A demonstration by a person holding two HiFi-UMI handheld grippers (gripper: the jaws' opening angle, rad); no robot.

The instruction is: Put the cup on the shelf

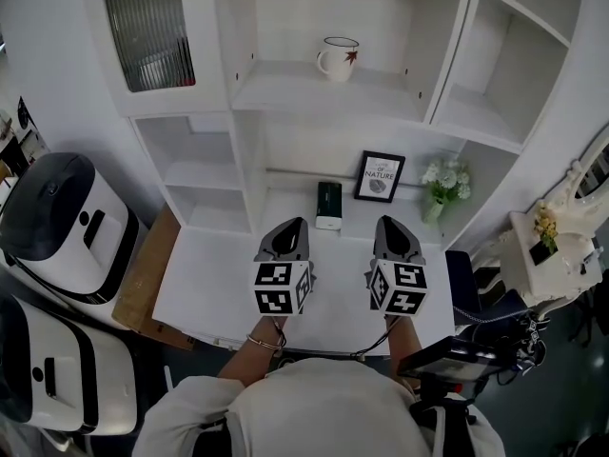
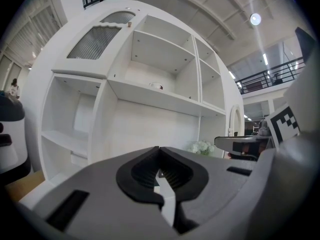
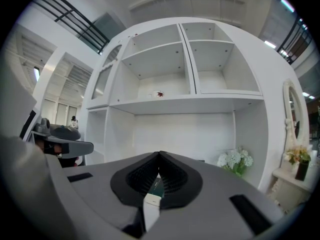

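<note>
A white cup (image 1: 338, 57) with a dark rim and a red leaf print stands upright on the wide middle shelf (image 1: 285, 91) of the white shelving unit. It shows small and far in the left gripper view (image 2: 156, 86) and in the right gripper view (image 3: 157, 94). My left gripper (image 1: 290, 225) and right gripper (image 1: 392, 222) hover side by side over the white desk (image 1: 214, 284), well below the cup. Both point toward the shelves. The left gripper (image 2: 159, 148) has its jaws meeting at the tips with nothing between them, and so does the right gripper (image 3: 159, 154).
A dark green and white box (image 1: 329, 205) lies on the desk just beyond the grippers. A framed picture (image 1: 380, 176) and white flowers (image 1: 444, 181) stand at the back right. A glass-fronted cabinet door (image 1: 147, 31) is at upper left. Two white machines (image 1: 57, 217) sit on the floor left.
</note>
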